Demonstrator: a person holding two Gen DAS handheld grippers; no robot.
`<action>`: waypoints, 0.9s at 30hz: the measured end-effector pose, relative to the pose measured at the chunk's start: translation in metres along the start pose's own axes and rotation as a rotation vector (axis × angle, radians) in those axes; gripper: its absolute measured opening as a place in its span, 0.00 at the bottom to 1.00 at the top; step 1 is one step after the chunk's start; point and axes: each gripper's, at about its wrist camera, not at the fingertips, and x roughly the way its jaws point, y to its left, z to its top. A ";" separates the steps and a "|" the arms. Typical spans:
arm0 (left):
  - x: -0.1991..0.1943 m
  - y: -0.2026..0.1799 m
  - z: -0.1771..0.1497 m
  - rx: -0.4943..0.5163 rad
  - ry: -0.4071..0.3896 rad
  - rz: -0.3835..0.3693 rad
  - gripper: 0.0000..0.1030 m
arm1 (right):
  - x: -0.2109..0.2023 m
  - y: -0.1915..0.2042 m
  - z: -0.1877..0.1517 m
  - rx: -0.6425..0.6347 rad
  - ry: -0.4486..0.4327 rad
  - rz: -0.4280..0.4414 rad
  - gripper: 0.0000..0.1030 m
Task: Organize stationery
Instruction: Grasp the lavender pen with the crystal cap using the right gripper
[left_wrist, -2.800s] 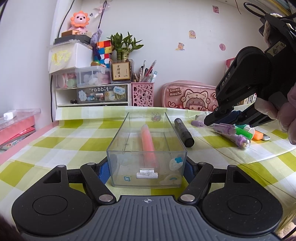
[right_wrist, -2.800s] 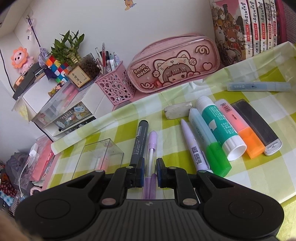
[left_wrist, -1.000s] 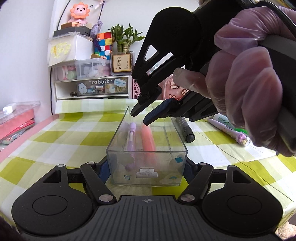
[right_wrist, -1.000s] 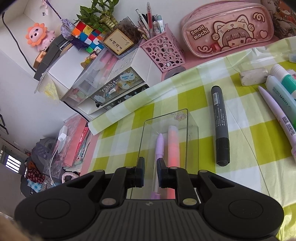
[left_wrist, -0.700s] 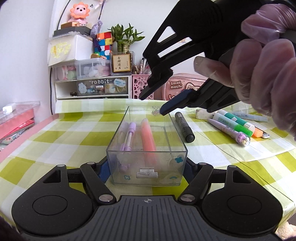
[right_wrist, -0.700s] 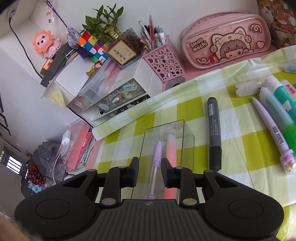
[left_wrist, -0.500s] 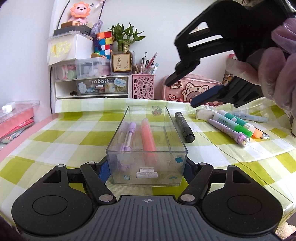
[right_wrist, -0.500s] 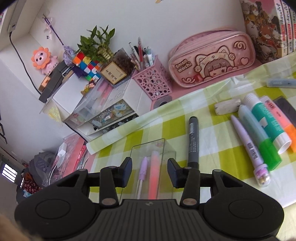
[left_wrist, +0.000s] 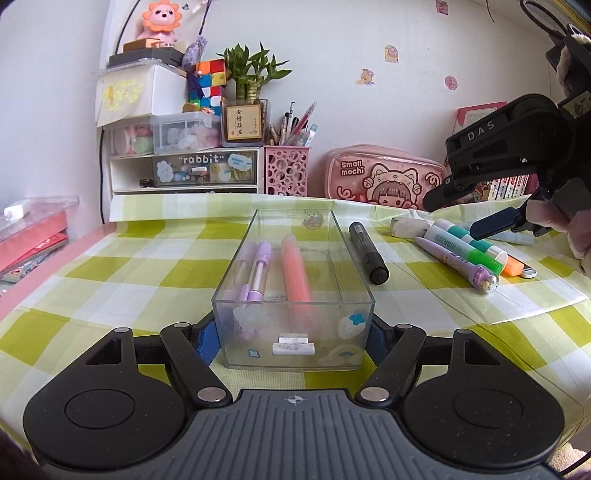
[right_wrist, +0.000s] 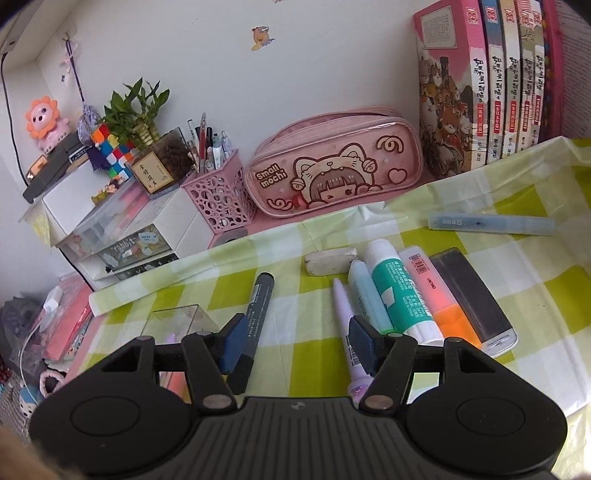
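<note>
Fingers: left gripper clamps the clear box; right gripper is opening, nothing between its pads.

Two pens lie in the box at frame centre — black marker, purple pen, glue stick and highlighter wait on the green-checked worktop, pink pencil case against the wall.

Clear glossy plastic box on a smooth checked tablecloth.

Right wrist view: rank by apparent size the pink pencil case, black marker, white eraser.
1. pink pencil case, largest by a wide margin.
2. black marker, long and thin; its near end sits behind the gripper finger.
3. white eraser, smallest.
</note>
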 end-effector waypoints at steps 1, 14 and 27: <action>0.000 0.000 0.000 0.000 0.000 0.000 0.70 | 0.004 -0.001 -0.001 -0.008 0.012 -0.013 0.63; -0.002 -0.003 0.000 0.005 0.005 0.010 0.70 | 0.022 -0.014 -0.013 -0.033 0.059 -0.096 0.27; -0.003 -0.001 0.003 -0.023 0.022 0.000 0.70 | 0.012 0.004 -0.021 -0.036 0.163 -0.075 0.27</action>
